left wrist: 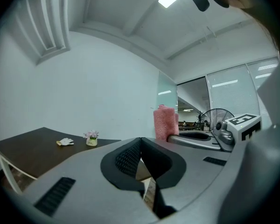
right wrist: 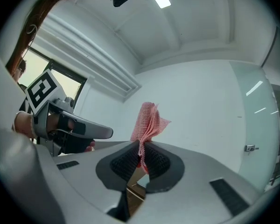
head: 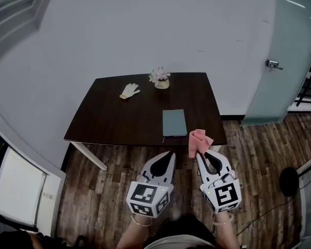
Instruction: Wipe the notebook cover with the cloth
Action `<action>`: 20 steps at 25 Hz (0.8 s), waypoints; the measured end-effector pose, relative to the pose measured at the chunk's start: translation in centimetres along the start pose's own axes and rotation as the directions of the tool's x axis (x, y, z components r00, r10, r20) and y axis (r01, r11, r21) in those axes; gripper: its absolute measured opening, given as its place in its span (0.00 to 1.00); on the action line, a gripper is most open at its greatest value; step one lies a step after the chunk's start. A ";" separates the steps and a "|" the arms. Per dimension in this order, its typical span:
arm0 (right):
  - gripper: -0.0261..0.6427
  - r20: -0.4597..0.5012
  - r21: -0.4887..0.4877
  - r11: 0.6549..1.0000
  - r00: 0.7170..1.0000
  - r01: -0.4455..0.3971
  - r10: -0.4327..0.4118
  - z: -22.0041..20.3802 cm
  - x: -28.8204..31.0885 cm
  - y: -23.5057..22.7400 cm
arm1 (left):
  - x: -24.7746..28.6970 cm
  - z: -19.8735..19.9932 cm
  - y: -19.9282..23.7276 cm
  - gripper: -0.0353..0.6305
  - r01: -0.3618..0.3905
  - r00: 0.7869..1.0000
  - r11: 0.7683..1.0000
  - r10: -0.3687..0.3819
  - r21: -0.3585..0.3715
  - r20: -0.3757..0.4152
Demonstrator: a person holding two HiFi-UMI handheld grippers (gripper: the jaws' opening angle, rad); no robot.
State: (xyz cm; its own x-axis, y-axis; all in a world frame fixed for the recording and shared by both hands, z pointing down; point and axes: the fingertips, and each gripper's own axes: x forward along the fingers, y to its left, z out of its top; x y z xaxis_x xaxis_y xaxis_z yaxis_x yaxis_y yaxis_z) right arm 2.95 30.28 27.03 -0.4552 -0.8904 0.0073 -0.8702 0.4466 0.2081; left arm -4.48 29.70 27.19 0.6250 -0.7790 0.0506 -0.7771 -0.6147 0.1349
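A grey-green notebook (head: 174,122) lies flat near the front edge of the dark table (head: 114,118). My right gripper (head: 199,153) is shut on a pink cloth (head: 197,141), which sticks up from the jaws just off the table's front right corner; the same cloth (right wrist: 147,123) rises between the jaws in the right gripper view and shows as a pink roll (left wrist: 165,123) in the left gripper view. My left gripper (head: 169,155) is shut and empty, held in front of the table below the notebook.
A white glove (head: 129,91) and a small flower pot (head: 160,78) sit at the table's far side. A white wall stands behind. A glass door (head: 280,56) is at the right, a fan base (head: 290,181) on the wooden floor.
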 end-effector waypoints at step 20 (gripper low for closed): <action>0.08 -0.004 -0.007 0.992 0.992 -0.123 0.123 -5.3 10.9 -11.7 | 15.5 -1.8 4.1 0.08 -0.118 0.993 0.993 0.117 -0.031 -0.026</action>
State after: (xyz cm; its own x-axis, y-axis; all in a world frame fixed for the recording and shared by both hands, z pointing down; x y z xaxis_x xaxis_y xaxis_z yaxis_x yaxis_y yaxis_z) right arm 9.13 14.92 29.83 -0.5583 -0.8288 0.0367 -0.8060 0.5523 0.2129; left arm 2.17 15.36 30.33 0.5312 -0.8423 0.0920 -0.8429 -0.5143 0.1584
